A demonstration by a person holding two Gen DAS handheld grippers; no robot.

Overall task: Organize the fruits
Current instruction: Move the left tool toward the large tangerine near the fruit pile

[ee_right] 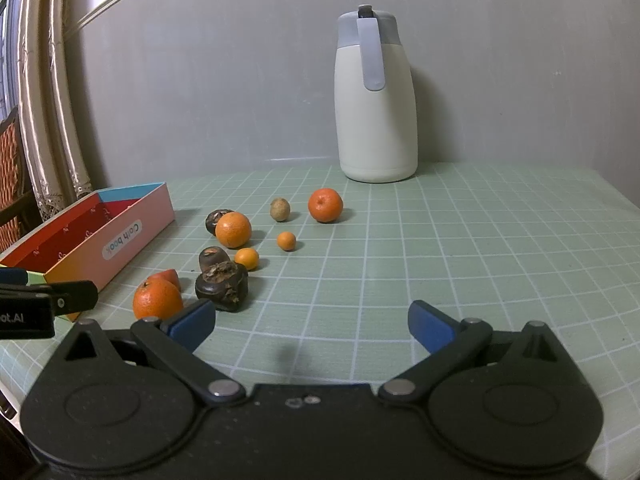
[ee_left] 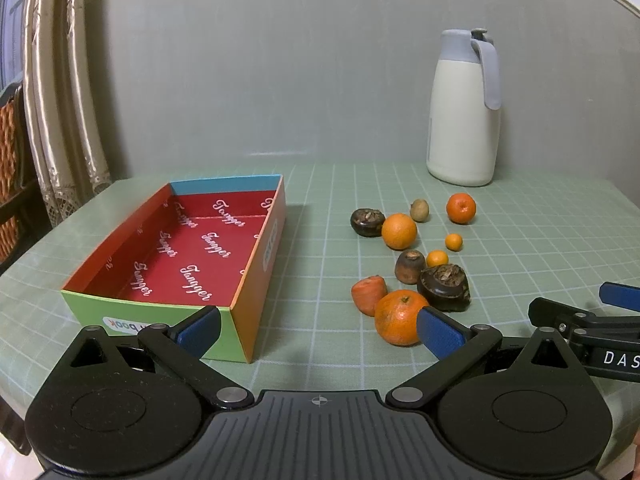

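Note:
A colourful open box (ee_left: 180,256) with a red printed floor sits empty on the left of the table; it also shows in the right wrist view (ee_right: 92,236). Right of it lies a loose group of fruit: oranges (ee_left: 399,231), a near orange (ee_left: 400,317), small kumquats (ee_left: 437,258), dark water chestnuts (ee_left: 444,287), a carrot piece (ee_left: 369,294) and a brownish fruit (ee_left: 419,210). My left gripper (ee_left: 318,330) is open and empty, near the box corner and near orange. My right gripper (ee_right: 312,326) is open and empty, over bare mat right of the fruit (ee_right: 222,286).
A white thermos jug (ee_left: 464,112) with a grey lid stands at the back against the wall. The table carries a green grid mat (ee_right: 460,260). Curtains (ee_left: 60,80) and a chair hang off the table's left edge.

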